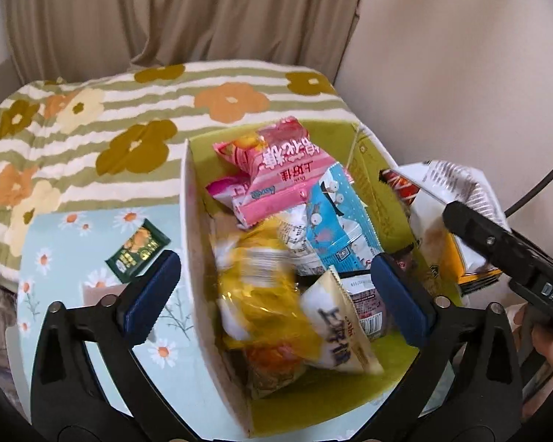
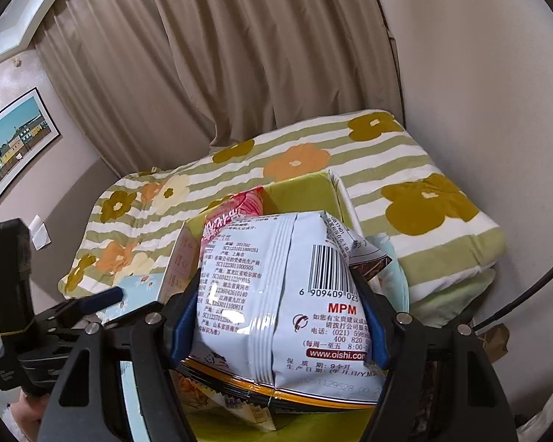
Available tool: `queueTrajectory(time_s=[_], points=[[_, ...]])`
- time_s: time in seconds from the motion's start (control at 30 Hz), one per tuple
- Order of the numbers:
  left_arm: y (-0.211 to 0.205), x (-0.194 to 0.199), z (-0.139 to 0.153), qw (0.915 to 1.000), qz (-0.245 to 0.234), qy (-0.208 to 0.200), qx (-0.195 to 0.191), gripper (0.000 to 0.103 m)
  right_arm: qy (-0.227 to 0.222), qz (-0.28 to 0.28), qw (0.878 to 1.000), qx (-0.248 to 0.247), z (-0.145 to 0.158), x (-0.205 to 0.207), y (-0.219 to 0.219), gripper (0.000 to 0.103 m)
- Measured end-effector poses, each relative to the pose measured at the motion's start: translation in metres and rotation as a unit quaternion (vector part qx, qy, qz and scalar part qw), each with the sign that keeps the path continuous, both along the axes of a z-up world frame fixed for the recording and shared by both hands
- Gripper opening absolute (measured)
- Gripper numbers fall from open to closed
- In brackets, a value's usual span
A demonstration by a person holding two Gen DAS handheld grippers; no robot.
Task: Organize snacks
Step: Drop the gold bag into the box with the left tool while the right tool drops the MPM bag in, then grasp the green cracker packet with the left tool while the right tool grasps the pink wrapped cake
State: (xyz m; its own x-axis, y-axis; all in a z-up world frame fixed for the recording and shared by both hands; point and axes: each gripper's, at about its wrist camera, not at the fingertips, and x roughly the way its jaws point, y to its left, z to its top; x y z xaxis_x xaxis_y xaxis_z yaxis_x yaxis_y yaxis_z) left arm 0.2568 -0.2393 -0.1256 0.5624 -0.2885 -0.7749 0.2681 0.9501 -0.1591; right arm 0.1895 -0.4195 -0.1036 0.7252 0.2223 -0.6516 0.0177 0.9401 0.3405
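A cardboard box (image 1: 193, 243) with a green inside holds several snack packets: pink ones (image 1: 280, 176), a blue one (image 1: 335, 217), a blurred yellow one (image 1: 261, 287) and a cream one (image 1: 335, 331). My left gripper (image 1: 276, 291) is open and hovers over the box, its fingers astride the yellow packet without touching it. My right gripper (image 2: 280, 328) is shut on a large white Oishi snack bag (image 2: 295, 313) and holds it above the box (image 2: 313, 191). That bag shows at the right edge of the left wrist view (image 1: 446, 217). A small green packet (image 1: 138, 250) lies outside the box.
The box stands on a light blue daisy-print cloth (image 1: 55, 258). Behind it lies a striped flower blanket (image 1: 129, 118), (image 2: 424, 199). Beige curtains (image 2: 221, 73) and a wall close the back. The left gripper's body (image 2: 14, 294) is at the left of the right wrist view.
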Motion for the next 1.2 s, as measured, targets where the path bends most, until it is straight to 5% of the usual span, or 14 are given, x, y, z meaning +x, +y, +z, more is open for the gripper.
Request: queueTrajectory(time_s=[0.33, 0.43, 0.57, 0.87, 1.2], points=[[0.032, -0.028, 0.006, 0.9998, 0.016, 0.002, 0.015, 0.102, 0.025, -0.007, 0.999, -0.022, -0.011, 0.003, 0.003, 0.071], [0.039, -0.030, 0.009, 0.9997, 0.020, 0.001, 0.012, 0.102, 0.033, -0.011, 0.999, -0.036, -0.017, 0.008, 0.007, 0.102], [0.047, -0.040, 0.013, 0.9996, 0.021, -0.005, 0.016, 0.102, -0.001, 0.007, 0.999, -0.047, -0.012, -0.008, 0.010, 0.103], [0.090, -0.072, 0.018, 0.9974, 0.067, -0.016, 0.022, 0.102, 0.002, 0.042, 0.999, -0.027, 0.002, -0.022, 0.015, 0.103], [0.155, -0.103, 0.030, 0.9914, 0.120, -0.039, 0.033, 0.102, -0.027, 0.112, 0.993, -0.024, 0.028, -0.031, 0.072, 0.103]])
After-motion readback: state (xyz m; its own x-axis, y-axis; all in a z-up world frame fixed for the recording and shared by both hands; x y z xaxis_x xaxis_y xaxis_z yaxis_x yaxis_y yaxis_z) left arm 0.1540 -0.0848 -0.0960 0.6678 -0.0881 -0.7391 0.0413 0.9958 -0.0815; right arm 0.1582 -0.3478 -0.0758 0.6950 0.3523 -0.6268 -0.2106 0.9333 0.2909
